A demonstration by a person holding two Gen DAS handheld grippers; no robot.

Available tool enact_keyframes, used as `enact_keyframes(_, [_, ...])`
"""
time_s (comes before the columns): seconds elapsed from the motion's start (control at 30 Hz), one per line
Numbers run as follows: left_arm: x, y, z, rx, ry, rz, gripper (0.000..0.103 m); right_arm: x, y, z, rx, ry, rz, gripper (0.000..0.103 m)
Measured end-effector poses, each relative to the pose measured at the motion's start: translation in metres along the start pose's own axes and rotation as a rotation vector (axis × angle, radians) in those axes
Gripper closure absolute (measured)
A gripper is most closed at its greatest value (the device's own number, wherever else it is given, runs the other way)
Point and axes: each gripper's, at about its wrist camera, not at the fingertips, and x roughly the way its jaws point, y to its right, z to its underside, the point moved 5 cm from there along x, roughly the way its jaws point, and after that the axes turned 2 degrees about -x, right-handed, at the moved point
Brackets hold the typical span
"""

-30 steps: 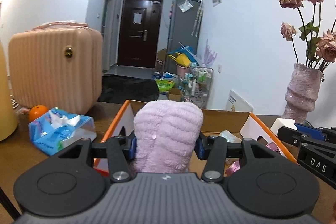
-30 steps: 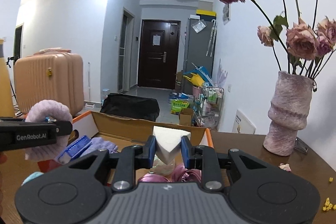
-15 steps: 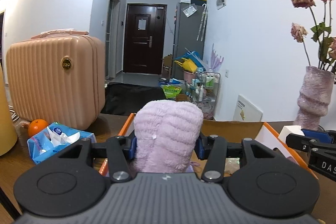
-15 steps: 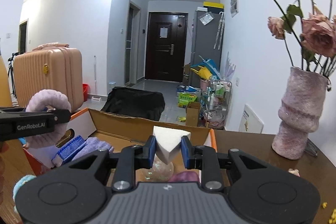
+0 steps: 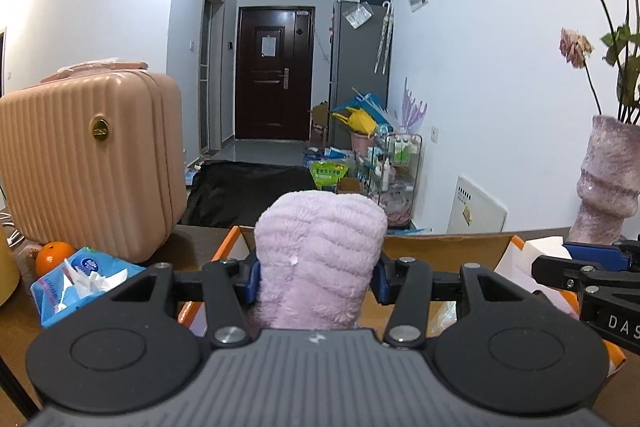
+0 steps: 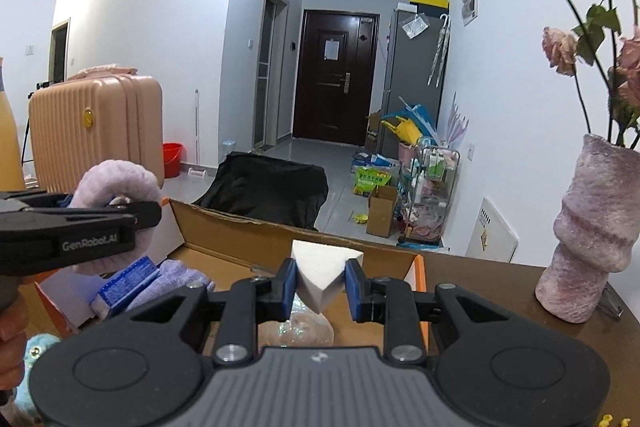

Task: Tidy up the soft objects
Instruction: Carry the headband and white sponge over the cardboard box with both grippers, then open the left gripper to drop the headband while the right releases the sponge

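Note:
My left gripper [image 5: 318, 279] is shut on a fluffy lilac plush roll [image 5: 320, 259], held above the near left part of an open cardboard box [image 5: 440, 247] with orange edges. In the right wrist view the same plush roll [image 6: 116, 187] shows at the left, pinched by the left gripper [image 6: 132, 215]. My right gripper [image 6: 320, 289] is shut on a white sponge wedge [image 6: 322, 273], held over the cardboard box [image 6: 240, 227]. Inside the box lie a lilac knitted cloth [image 6: 172, 285], a blue packet [image 6: 124, 283] and a clear plastic bag [image 6: 296, 327].
A pink suitcase [image 5: 88, 163], an orange [image 5: 52, 255] and a blue tissue pack [image 5: 84, 281] stand on the wooden table [image 5: 18, 319] at the left. A pink vase of dried roses [image 6: 588, 231] stands at the right. A teal plush [image 6: 32, 351] lies near the left hand.
Both grippers have drawn back toward me with their loads still held; the box and vase now sit lower and farther in both views. Neither grip has changed.

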Motion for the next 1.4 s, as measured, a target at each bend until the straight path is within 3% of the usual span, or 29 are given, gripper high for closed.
enact_keyframes(0.37, [0.029, -0.003, 0.017, 0.046, -0.096, -0.03, 0.053, 0.025, -0.003, 0.015, 0.008, -0.059, 0.017, 0.077])
enact_keyframes(0.77, [0.034, -0.005, 0.026, 0.052, -0.099, -0.041, 0.049, 0.036, -0.005, 0.03, 0.013, -0.098, 0.038, 0.072])
enact_keyframes(0.83, [0.032, -0.006, 0.025, 0.046, -0.09, -0.046, 0.044, 0.036, -0.006, 0.03, 0.013, -0.097, 0.042, 0.066])
enact_keyframes(0.93, [0.03, -0.008, 0.025, 0.036, -0.075, -0.039, 0.037, 0.035, -0.007, 0.031, 0.011, -0.095, 0.05, 0.041])
enact_keyframes(1.0, [0.026, -0.008, 0.024, 0.029, -0.059, -0.042, 0.021, 0.034, -0.007, 0.031, 0.011, -0.092, 0.056, 0.021])
enact_keyframes(1.03, [0.025, -0.009, 0.022, 0.027, -0.046, -0.044, 0.018, 0.033, -0.007, 0.031, 0.012, -0.088, 0.061, 0.017])
enact_keyframes(1.1, [0.021, -0.009, 0.02, 0.022, -0.024, -0.053, 0.0, 0.031, -0.006, 0.03, 0.013, -0.076, 0.068, 0.004])
enact_keyframes(1.4, [0.014, -0.012, 0.016, -0.016, 0.001, -0.065, 0.0, 0.023, -0.009, 0.025, -0.018, -0.066, 0.093, 0.0])
